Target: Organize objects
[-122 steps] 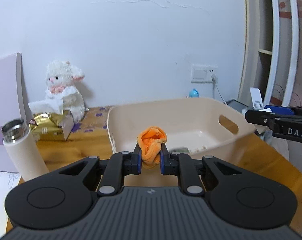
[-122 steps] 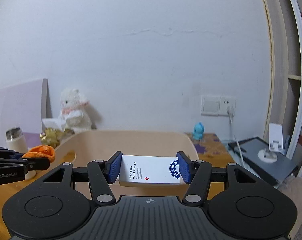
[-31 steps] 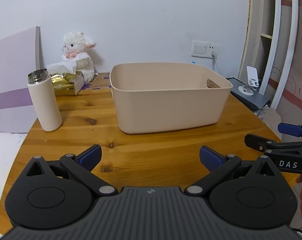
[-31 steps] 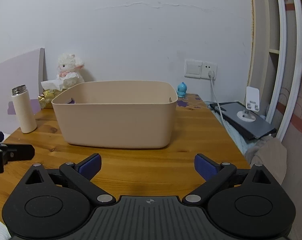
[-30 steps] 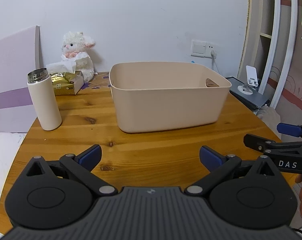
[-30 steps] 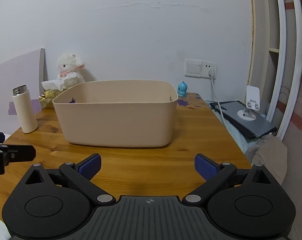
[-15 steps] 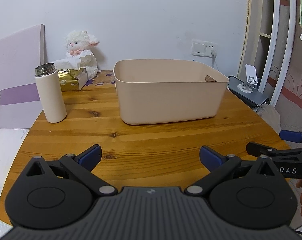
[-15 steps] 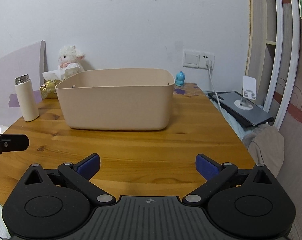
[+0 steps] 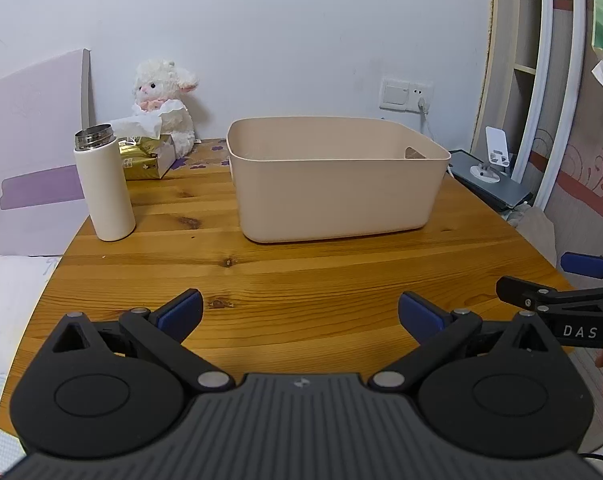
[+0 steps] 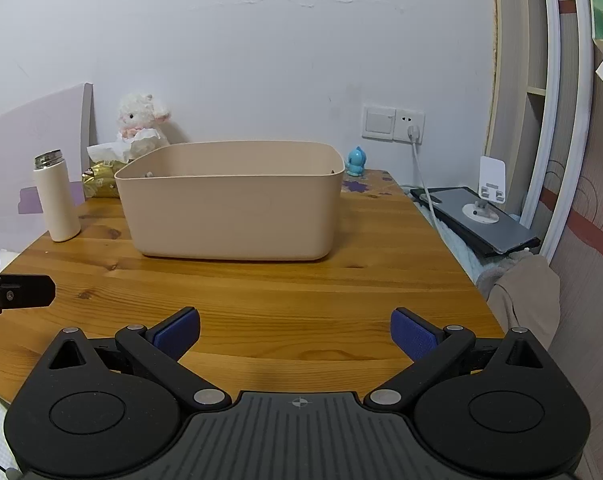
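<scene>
— Where do the two tongs stand?
— The left tongs [image 9: 300,312] hang over the near edge of the wooden tabletop [image 9: 301,272], blue pads spread wide with nothing between them. The right tongs [image 10: 295,330] sit the same way over the near right part of the tabletop, also spread wide and empty. Each pair shows at the edge of the other's view, so they are side by side and apart.
— And the bin?
— The beige bin [image 9: 333,178] stands upright toward the far middle of the tabletop, well apart from both tongs. Its inside is hidden by the near wall from both views; only a handle cut-out shows on its right end.
— What else is on the tabletop?
— A white bottle [image 9: 104,184] with a steel rim stands left of the bin. Behind it lies a gold tissue box [image 9: 143,158], and a plush lamb [image 9: 163,100] sits against the wall. A small blue figure [image 10: 357,161] stands at the far right, below the wall socket [image 10: 393,123]. A dark tablet [image 10: 475,218] lies off to the right of the tabletop.
</scene>
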`<move>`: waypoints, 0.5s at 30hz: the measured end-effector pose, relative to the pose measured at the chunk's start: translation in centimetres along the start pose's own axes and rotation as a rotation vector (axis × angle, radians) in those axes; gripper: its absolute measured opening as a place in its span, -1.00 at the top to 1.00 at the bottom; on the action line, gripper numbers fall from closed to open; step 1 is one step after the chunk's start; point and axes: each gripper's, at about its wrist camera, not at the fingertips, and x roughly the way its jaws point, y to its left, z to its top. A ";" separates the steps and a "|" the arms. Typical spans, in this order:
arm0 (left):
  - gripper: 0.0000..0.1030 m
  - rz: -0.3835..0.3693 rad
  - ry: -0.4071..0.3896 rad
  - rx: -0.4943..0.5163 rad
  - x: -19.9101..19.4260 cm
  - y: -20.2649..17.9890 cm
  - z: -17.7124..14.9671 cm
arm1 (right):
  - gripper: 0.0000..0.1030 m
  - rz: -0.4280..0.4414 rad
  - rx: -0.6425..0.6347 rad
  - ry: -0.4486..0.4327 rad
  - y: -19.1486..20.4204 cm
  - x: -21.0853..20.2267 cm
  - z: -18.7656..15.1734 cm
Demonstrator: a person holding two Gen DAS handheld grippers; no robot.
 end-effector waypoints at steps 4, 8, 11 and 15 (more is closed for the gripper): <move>-1.00 0.002 0.000 0.002 -0.1 0.0 0.0 | -1.00 0.001 0.002 -0.003 0.0 -0.2 0.0; -1.00 0.000 0.005 -0.002 -0.1 0.0 0.0 | -1.00 0.000 0.003 -0.001 -0.1 -0.2 0.1; -1.00 0.000 0.010 -0.005 -0.1 0.1 0.0 | -1.00 0.002 0.003 0.002 0.0 -0.1 0.1; -1.00 0.002 0.019 -0.005 0.1 0.2 0.0 | -1.00 0.004 0.006 0.006 -0.1 0.1 0.1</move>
